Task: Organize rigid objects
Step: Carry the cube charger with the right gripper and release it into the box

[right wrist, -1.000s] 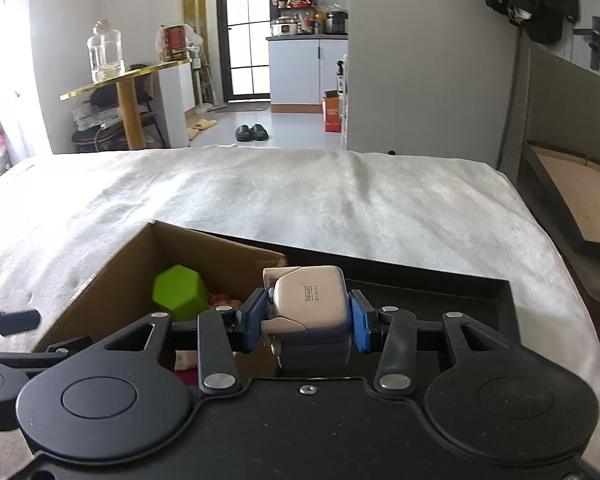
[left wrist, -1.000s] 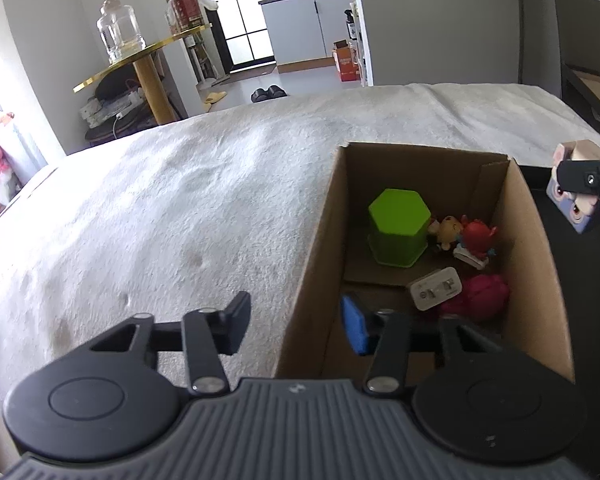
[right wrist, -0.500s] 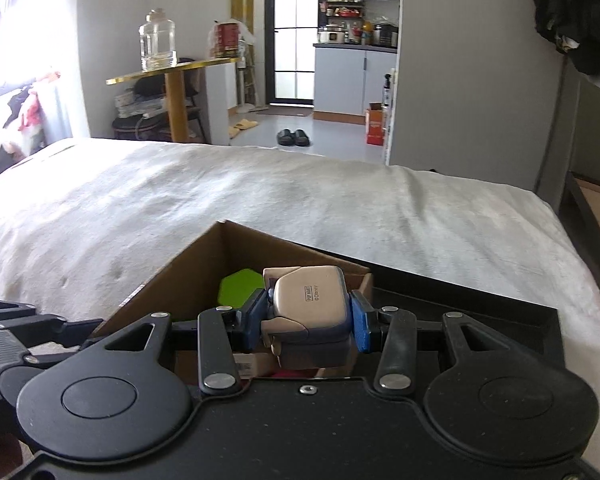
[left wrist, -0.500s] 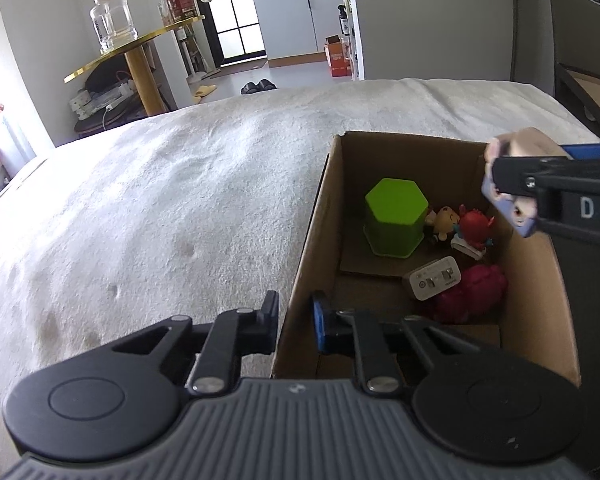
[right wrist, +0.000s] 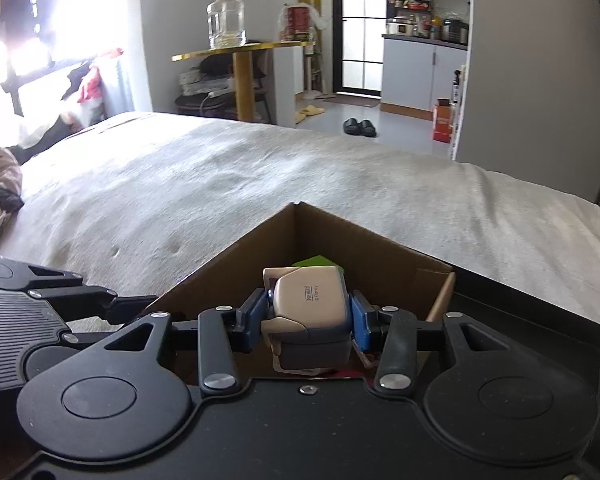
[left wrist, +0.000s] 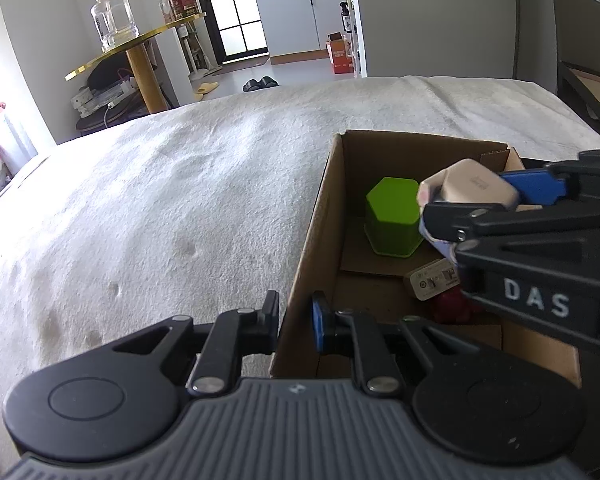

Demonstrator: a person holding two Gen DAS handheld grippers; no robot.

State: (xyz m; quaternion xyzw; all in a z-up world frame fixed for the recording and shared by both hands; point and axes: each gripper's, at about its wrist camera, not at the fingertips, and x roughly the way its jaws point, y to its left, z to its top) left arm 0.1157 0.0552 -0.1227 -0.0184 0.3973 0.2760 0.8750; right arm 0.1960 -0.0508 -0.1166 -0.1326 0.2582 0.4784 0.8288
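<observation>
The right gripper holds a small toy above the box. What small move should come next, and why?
Probably lower the right gripper a little and then open it. It is clamped on the toy above the cardboard box, over a green block, and the left gripper grips the box wall.

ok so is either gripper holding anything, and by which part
The right gripper clamps a beige toy figure by its two sides. The left gripper pinches the cardboard box wall.

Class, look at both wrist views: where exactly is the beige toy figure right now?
The beige toy figure is clamped in the right gripper, held above the open cardboard box, beside the green hexagonal block.
</observation>
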